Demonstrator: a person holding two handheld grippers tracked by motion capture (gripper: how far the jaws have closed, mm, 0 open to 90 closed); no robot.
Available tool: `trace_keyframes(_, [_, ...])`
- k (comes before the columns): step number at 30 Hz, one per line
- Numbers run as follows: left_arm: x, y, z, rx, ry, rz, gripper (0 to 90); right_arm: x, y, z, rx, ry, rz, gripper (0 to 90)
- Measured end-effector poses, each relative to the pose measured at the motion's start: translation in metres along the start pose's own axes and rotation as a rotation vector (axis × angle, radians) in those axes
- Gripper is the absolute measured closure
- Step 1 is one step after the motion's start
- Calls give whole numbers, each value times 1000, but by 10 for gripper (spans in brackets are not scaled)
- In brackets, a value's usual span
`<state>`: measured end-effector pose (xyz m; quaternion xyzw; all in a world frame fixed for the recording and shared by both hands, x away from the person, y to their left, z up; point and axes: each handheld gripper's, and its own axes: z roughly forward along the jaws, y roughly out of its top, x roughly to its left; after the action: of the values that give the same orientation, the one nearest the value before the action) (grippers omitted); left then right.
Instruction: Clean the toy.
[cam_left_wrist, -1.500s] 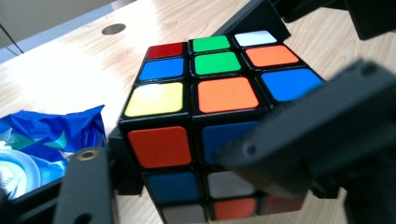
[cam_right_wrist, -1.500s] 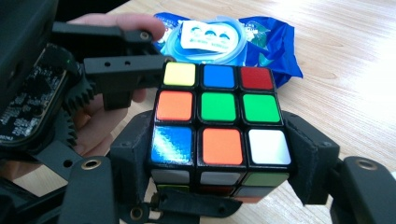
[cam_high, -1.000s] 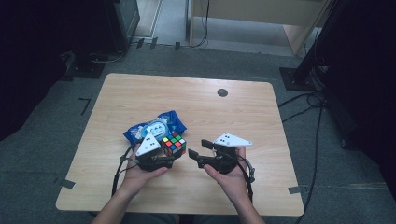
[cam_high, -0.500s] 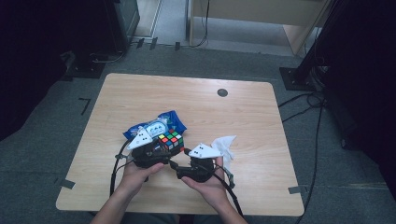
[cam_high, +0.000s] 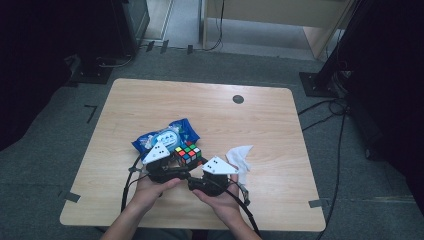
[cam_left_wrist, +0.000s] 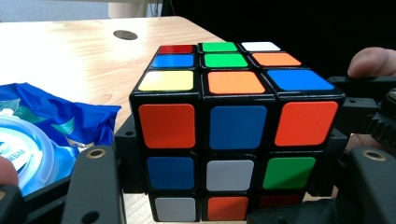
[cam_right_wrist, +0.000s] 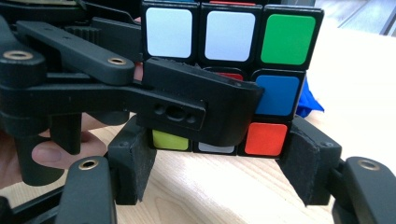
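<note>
Cube: a scrambled puzzle cube near the front middle of the worktop; its base seems to rest on the wood in the right tool view
Left tool: the left tool pinches the cube, one jaw on each side; the cube stands upright between them
Right tool: the right tool comes in from the right, its jaws spread either side of the cube's lower layer; contact cannot be told
Packet: a blue wipes packet lies just left of and behind the cube, touching or nearly so
Tissue: a white crumpled tissue lies right of the right tool
</note>
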<state>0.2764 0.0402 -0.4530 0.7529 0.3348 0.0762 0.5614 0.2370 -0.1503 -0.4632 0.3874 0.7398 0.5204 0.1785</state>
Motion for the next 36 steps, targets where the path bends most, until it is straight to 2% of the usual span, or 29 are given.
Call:
trace_keyframes(4, [-1,0,0,18,13,21,338,-1,-1,0,12,10,-35,341])
trace_keyframes(8, [0,1,1,39,0,8,331,-1,-2,0,23,6,-79,343])
trace_keyframes(12, [1,2,1,41,-20,-17,324,0,-3,-2,34,-18,-188,344])
trace_keyframes(17, [1,4,-1,58,-35,-14,314,3,-5,-5,32,-35,-317,345])
trace_keyframes(20, [1,6,-2,67,-44,-27,311,4,-5,-7,42,-39,-387,345])
trace_keyframes(23, [0,7,-2,74,-52,-35,312,7,-5,-9,47,-58,-478,345])
trace_keyframes(25, [1,7,-2,79,-55,-45,317,8,-6,-9,49,-70,-511,345])
trace_keyframes(28, [0,7,-3,83,-45,-46,328,8,-7,-7,44,-65,-503,341])
trace_keyframes(30, [0,7,-3,81,-38,-36,332,6,-8,-7,34,-47,-475,337])
trace_keyframes(32, [1,7,-4,64,-24,-22,335,2,-9,-7,46,-31,-443,333])
trace_keyframes(35, [4,8,-8,32,-18,-23,338,-7,-10,-8,69,-11,-399,340])
trace_keyframes(36, [5,8,-9,24,-15,-24,338,-12,-11,-9,80,-37,-400,373])
